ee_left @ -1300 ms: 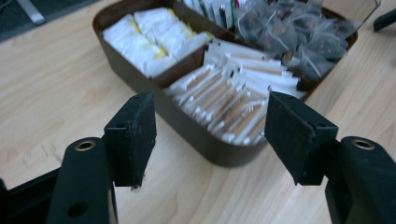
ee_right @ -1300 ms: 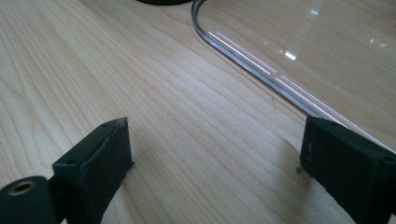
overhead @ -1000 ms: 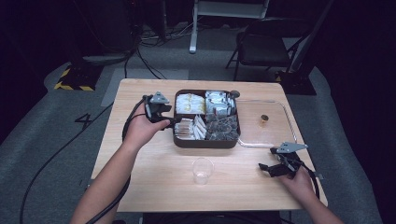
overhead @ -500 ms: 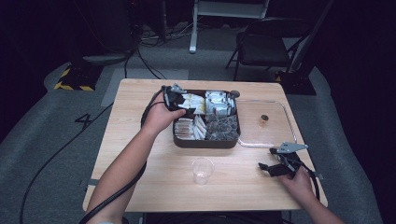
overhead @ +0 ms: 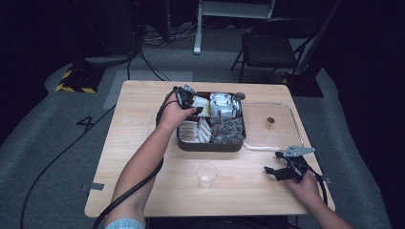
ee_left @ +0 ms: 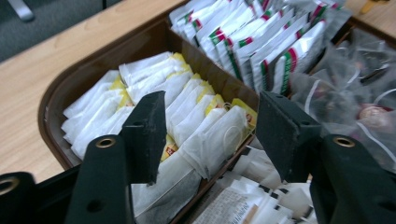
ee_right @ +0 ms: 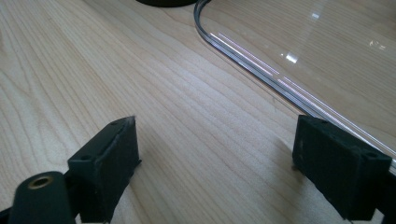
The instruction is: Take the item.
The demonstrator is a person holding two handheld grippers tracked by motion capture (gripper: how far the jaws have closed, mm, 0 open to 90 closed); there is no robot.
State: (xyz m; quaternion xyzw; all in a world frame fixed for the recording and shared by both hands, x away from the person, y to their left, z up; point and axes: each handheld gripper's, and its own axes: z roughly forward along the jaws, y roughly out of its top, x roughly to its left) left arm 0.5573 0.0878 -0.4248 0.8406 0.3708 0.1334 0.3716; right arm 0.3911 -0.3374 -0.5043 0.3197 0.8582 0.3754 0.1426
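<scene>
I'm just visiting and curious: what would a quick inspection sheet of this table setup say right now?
Surface: wooden table, bare wood around the things.
Job's things: brown compartment tray of tea bags; white and yellow tea bags; clear cup; clear lid beside the tray.
Clutter: nothing seen.
Grippers: left gripper open over the tea bags; right gripper open, low over the wood.
Cables: black cable along the left forearm.
Surroundings: chair, dark floor.
</scene>
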